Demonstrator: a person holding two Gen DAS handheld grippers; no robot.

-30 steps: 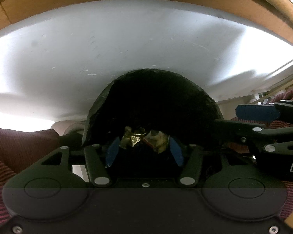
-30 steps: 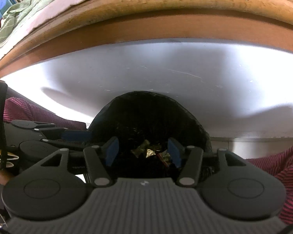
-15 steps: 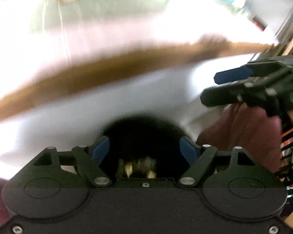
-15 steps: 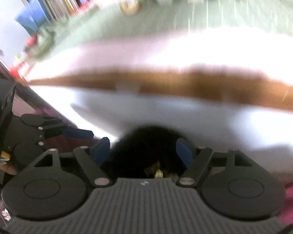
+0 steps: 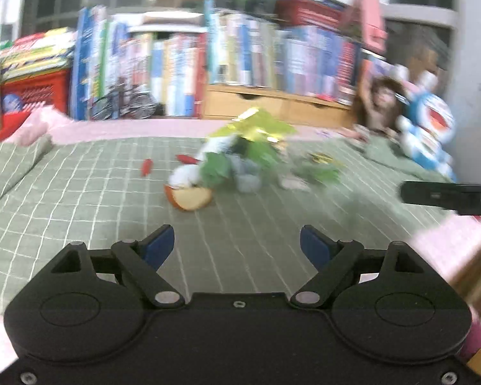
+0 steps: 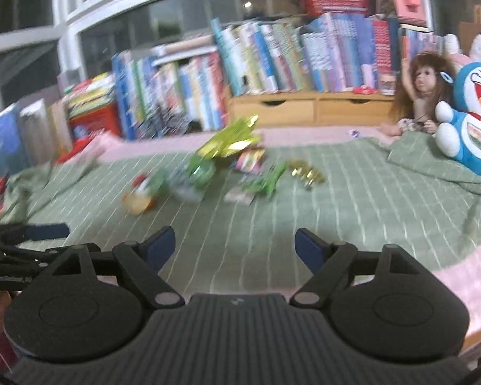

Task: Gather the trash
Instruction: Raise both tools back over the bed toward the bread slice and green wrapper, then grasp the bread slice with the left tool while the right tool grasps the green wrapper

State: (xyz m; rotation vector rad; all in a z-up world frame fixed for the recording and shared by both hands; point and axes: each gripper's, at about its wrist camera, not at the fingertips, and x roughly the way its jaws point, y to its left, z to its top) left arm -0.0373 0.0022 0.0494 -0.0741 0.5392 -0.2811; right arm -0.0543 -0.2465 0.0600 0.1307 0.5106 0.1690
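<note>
Both tongs (image 5: 237,243) (image 6: 235,245) are black, with blue finger pads (image 5: 158,245), silver pivot screws and round housings.

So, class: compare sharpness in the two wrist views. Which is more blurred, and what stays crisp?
Left wrist view: heavy motion smear across the trash pile and books; only the left gripper is crisp. Right wrist view: milder blur, doll fairly clear, right gripper sharp. Both show fisheye bending at the edges.

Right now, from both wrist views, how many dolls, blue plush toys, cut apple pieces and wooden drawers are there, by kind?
Brown-haired doll: 1
Blue-and-white plush cat toy: 1
Cut apple piece with red skin: 1
Light wooden drawers: 2
Total: 5
</note>
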